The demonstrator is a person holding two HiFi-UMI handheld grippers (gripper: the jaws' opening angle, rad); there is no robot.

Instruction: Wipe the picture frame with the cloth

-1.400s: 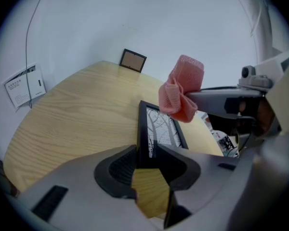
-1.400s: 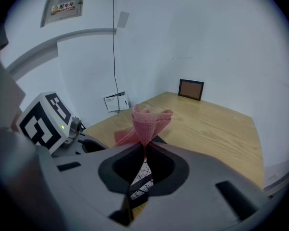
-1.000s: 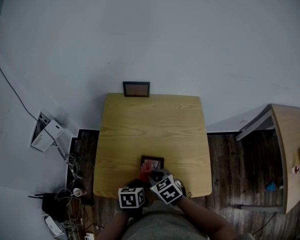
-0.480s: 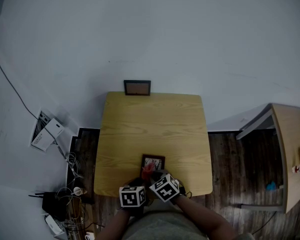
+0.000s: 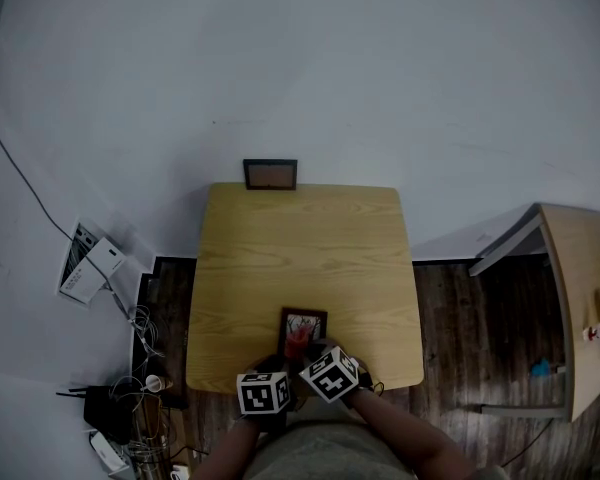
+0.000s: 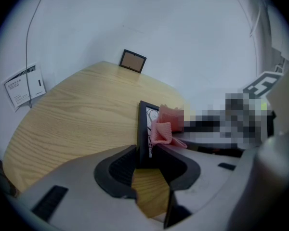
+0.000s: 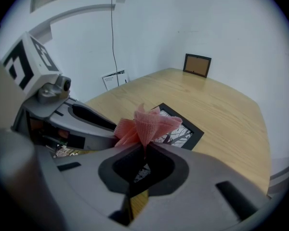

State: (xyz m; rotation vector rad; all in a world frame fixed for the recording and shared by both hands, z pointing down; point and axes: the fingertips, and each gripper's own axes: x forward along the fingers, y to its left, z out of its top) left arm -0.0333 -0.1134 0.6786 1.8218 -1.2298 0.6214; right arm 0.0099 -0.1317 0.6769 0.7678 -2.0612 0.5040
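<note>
A small black picture frame with a black-and-white print lies near the table's front edge. My left gripper is shut on its near edge, the frame standing between the jaws. My right gripper is shut on a bunched pink cloth, which rests on the frame's glass. In the head view both marker cubes sit just in front of the frame, the left gripper beside the right gripper, with the cloth showing red over the frame's near part.
A second small frame leans on the wall at the table's far edge. The wooden table is bare beyond the work spot. A side table stands at the right. Cables and boxes lie on the floor at the left.
My right gripper has sunk a little with the cloth onto the frame. The left gripper and the frame have stayed put.
</note>
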